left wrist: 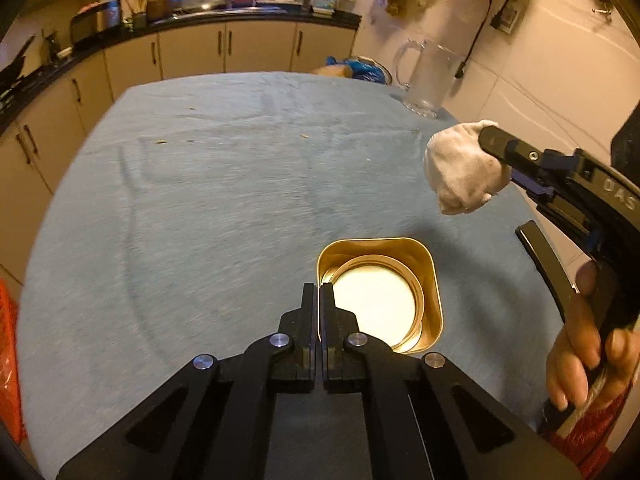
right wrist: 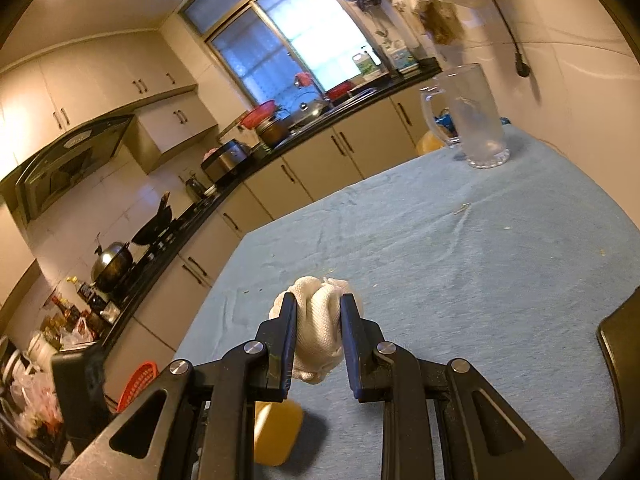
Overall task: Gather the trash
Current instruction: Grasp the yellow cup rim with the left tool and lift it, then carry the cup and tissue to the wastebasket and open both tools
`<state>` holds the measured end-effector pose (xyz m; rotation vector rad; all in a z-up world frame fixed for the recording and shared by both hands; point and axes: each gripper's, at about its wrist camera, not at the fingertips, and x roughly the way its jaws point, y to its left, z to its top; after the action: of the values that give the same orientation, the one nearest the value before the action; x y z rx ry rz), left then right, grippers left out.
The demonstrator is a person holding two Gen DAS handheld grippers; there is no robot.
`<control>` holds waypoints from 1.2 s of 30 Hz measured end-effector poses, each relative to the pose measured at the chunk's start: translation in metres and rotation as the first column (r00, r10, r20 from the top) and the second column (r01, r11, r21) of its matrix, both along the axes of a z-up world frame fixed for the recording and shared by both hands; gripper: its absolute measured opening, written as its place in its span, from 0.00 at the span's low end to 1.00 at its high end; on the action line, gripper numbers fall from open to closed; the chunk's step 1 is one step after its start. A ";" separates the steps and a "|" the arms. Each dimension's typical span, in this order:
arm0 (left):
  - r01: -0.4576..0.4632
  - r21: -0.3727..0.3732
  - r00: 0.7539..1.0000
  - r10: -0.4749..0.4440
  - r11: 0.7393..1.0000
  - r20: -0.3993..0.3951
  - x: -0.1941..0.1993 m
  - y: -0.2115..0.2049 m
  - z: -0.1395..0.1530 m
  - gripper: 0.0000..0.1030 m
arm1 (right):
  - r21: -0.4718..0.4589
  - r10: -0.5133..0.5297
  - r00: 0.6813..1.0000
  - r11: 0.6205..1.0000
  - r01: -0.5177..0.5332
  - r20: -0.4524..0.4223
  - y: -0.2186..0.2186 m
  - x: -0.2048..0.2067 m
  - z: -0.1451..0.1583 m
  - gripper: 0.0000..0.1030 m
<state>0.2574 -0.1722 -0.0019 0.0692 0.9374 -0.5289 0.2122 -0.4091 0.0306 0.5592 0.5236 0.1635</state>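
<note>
Where the left wrist view looks down its own fingers, the left claw [left wrist: 318, 300] is seen fully closed, its two black fingers pressed together over the near left edge of a gold tin [left wrist: 380, 292]; whether the tin's wall is pinched between them cannot be told. The tin, square with rounded corners, stands open on the blue-covered tabletop [left wrist: 200, 200], and a round rim with a pale disc is seen inside it. To the right and above the tin, a white wad of cloth [left wrist: 460, 168] is held off the tabletop by the right claw [left wrist: 490, 148], whose handle is gripped by a hand [left wrist: 588, 344] at the right edge. A glass pitcher [left wrist: 424, 76] stands at the far right corner of the tabletop, well apart from the tin. A few small crumbs [left wrist: 160, 142] are scattered on the far part of the cloth cover.

From the right wrist view, the right claw [right wrist: 318, 336] is shown partly open, its pads pressed against both sides of the white wad of cloth [right wrist: 320, 320], which bulges above and below the fingers. The gold tin [right wrist: 276, 432] is glimpsed below the left finger, on the tabletop [right wrist: 480, 280]. The glass pitcher [right wrist: 472, 120] stands at the far edge, and small crumbs [right wrist: 462, 209] are seen on the cover before it.
</note>
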 end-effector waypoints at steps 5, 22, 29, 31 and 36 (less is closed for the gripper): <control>-0.048 0.006 0.998 0.047 0.999 0.040 -0.016 0.030 0.008 0.01 | 0.013 0.057 0.998 0.998 -0.057 -0.022 0.021 -0.003 -0.003 0.22; -0.154 -0.039 0.981 0.157 0.987 0.114 -0.043 0.116 0.026 0.01 | -0.010 0.198 0.979 0.980 -0.198 -0.042 0.095 -0.019 0.001 0.22; -0.190 -0.073 0.972 0.198 0.979 0.123 -0.048 0.150 0.031 0.01 | -0.035 0.241 0.969 0.969 -0.243 -0.049 0.126 -0.015 0.009 0.22; -0.204 -0.085 0.969 0.213 0.975 0.127 -0.049 0.161 0.032 0.01 | -0.036 0.258 0.965 0.965 -0.260 -0.056 0.136 -0.012 0.009 0.22; -0.244 -0.118 0.956 0.259 0.962 0.135 -0.050 0.196 0.037 0.01 | -0.043 0.297 0.952 0.953 -0.301 -0.070 0.163 -0.006 0.013 0.22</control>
<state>0.2074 0.0240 0.0353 -0.1000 0.7582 -0.3278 0.2062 -0.2460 0.0441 0.4318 0.6709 0.4208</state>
